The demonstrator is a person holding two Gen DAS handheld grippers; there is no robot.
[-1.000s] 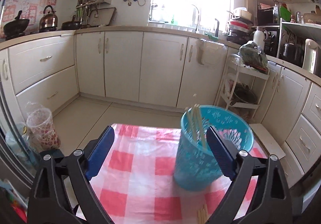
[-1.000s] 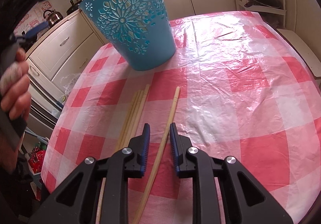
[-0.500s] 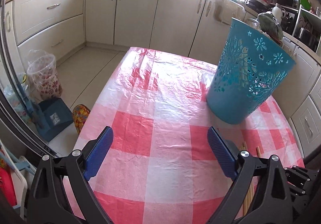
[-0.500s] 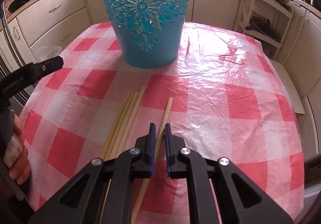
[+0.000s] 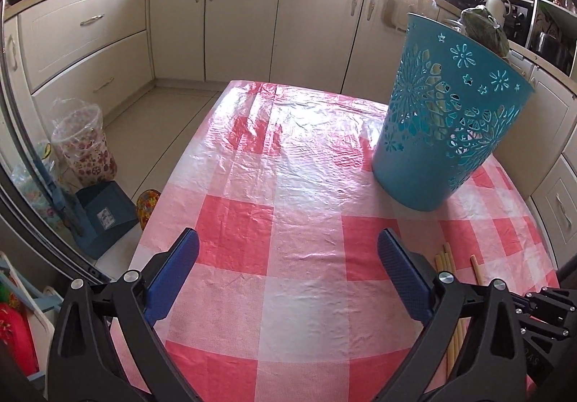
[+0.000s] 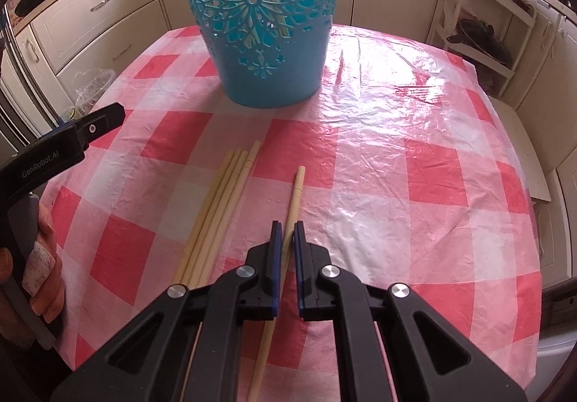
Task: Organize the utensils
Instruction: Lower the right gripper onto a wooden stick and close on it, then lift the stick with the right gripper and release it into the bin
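A teal cut-out basket (image 6: pixel 265 20) stands upright on the red-and-white checked tablecloth (image 6: pixel 414 167); chopsticks show through its holes. In front of it lies a bundle of several pale chopsticks (image 6: pixel 216 211). A single chopstick (image 6: pixel 294 198) lies to their right, and my right gripper (image 6: pixel 285 234) is shut on it near its middle. My left gripper (image 5: pixel 287 250) hovers open over bare cloth, left of the basket (image 5: pixel 443 117), with nothing between its fingers. The chopstick tips (image 5: pixel 445 257) peek out past its right finger.
Cream kitchen cabinets (image 5: pixel 216 20) run behind the table. A white rack (image 6: pixel 479 27) stands at the back right. On the floor at left are a lined bin (image 5: pixel 81 142) and a blue box (image 5: pixel 102 214). A hand (image 6: pixel 39 257) holds the left gripper's handle.
The right gripper's jaws closed onto the single chopstick. The left gripper dropped and tilted down from above the basket to low over the cloth on its left.
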